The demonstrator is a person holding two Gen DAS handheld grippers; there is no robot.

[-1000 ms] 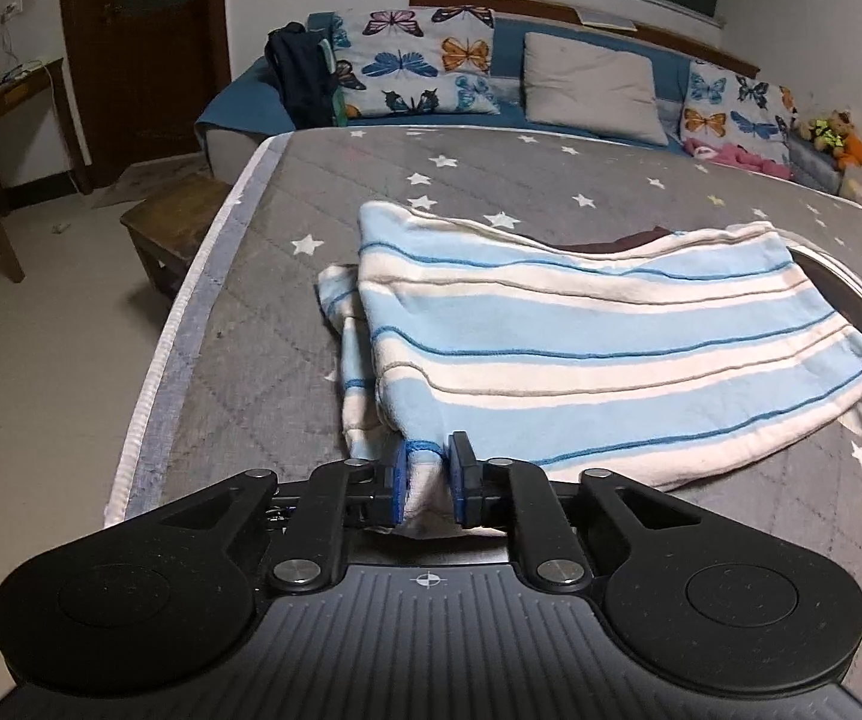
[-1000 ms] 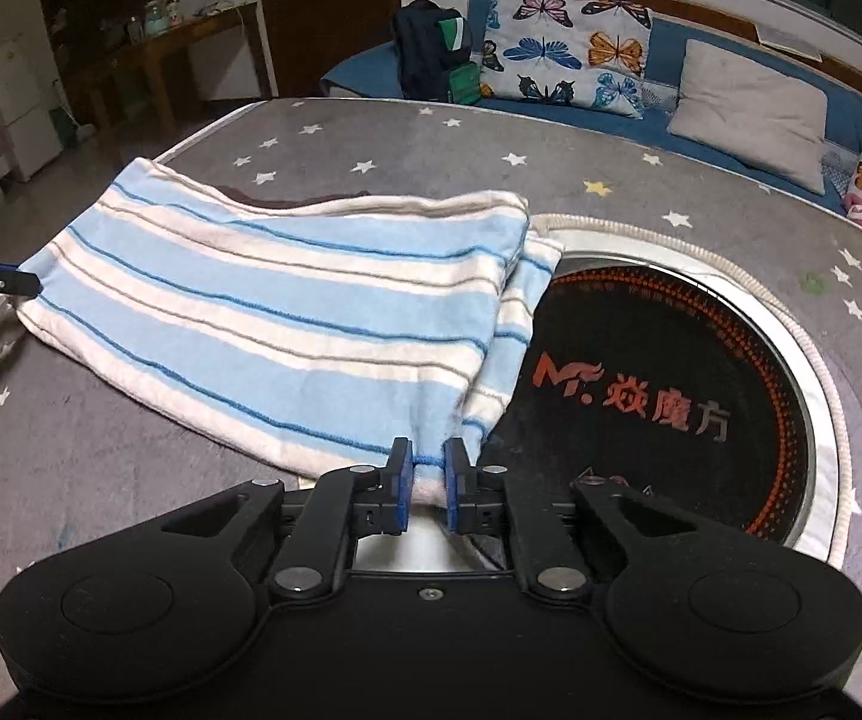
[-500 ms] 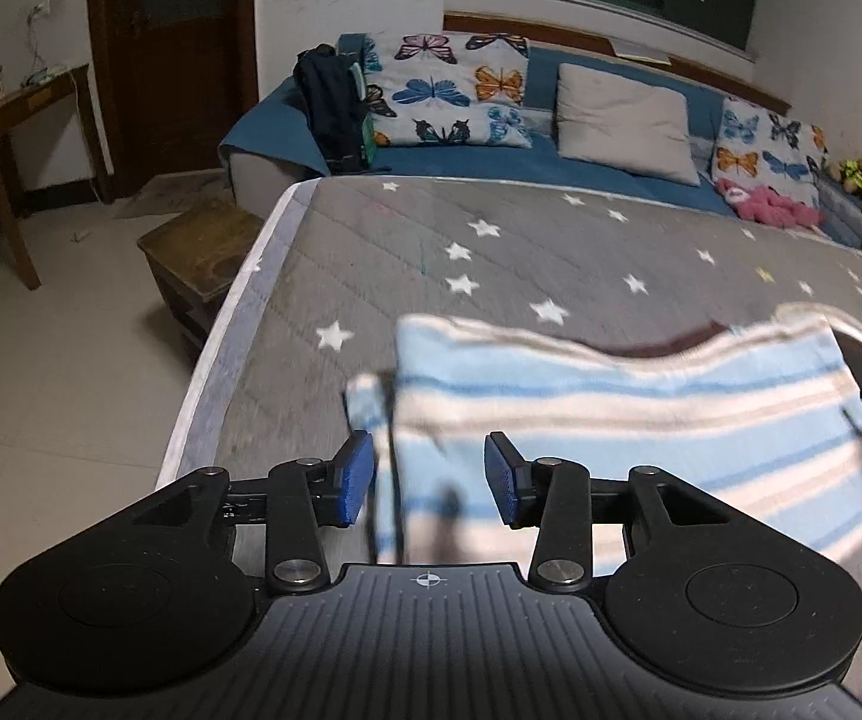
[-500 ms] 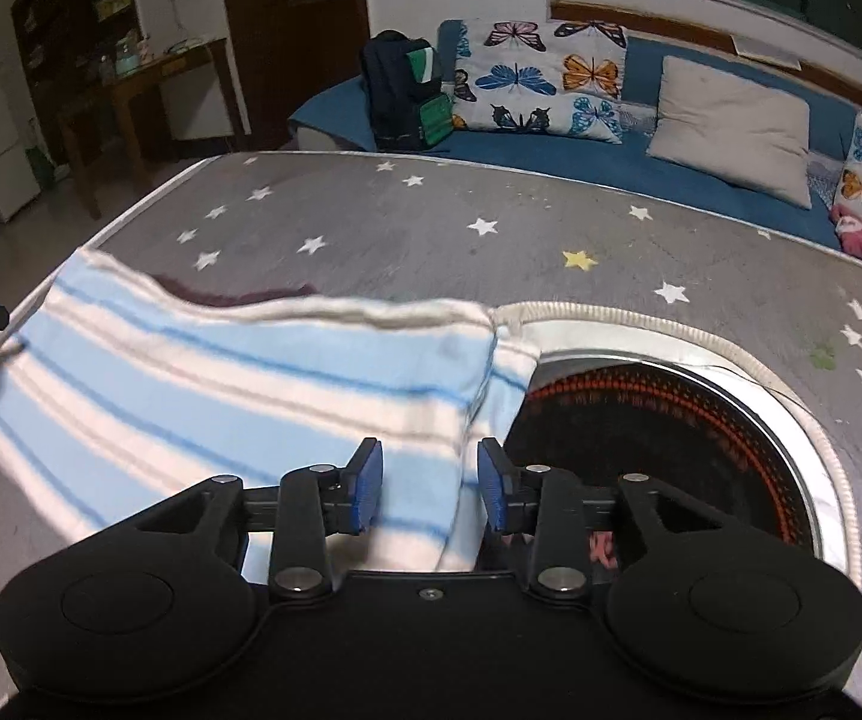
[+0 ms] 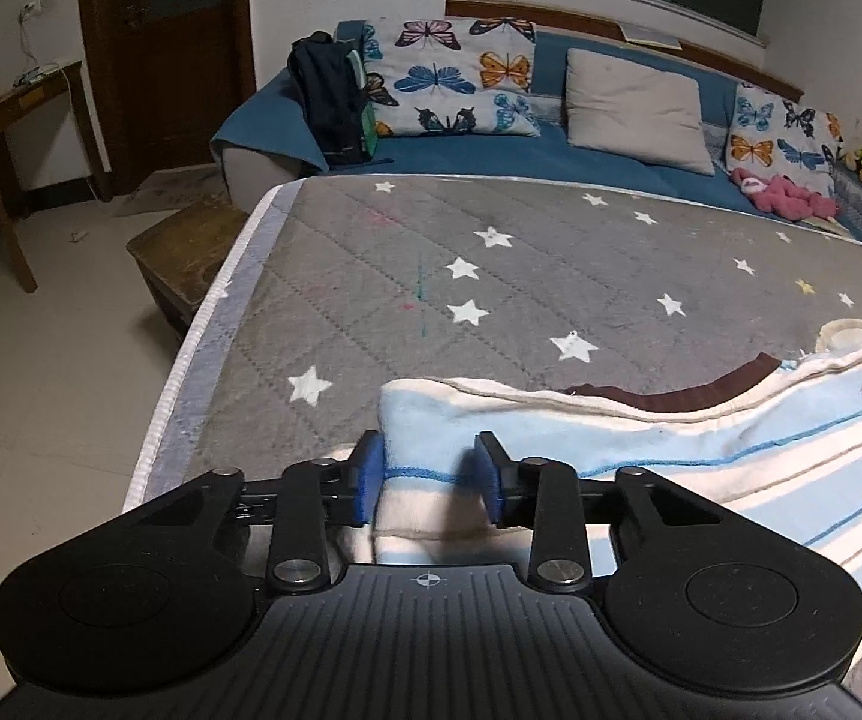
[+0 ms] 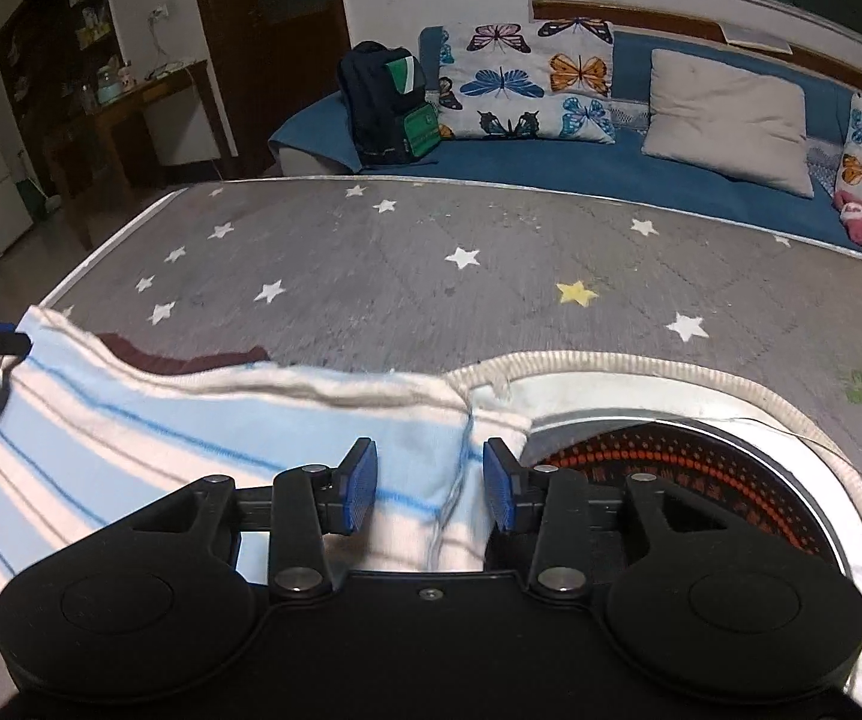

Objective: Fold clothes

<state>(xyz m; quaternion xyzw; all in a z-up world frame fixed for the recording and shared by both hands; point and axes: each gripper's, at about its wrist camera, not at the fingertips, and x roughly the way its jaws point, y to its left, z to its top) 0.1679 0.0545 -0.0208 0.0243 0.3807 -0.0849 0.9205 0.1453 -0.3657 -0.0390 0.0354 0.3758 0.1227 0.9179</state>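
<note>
A light blue and white striped garment [image 5: 670, 456] lies folded on the grey star-patterned mattress [image 5: 490, 252], with a dark brown edge showing at its far side. My left gripper [image 5: 428, 480] hangs over the garment's left end. Its jaws are apart and closing, with the cloth between the pads but not pinched. In the right wrist view, my right gripper [image 6: 431, 492] stands open over the right end of the garment [image 6: 191, 438], with the side seam between its fingers. Each gripper's tip shows at the edge of the other's view.
A round black mat with red lettering [image 6: 700, 480] lies on the mattress right of the garment. A wooden stool [image 5: 185, 252] stands by the mattress's left edge. Behind are a blue sofa [image 5: 550, 156] with pillows and a dark backpack [image 6: 389, 102].
Both grippers let go of the garment's near corners and opened. They moved forward over the cloth toward its far edge.
</note>
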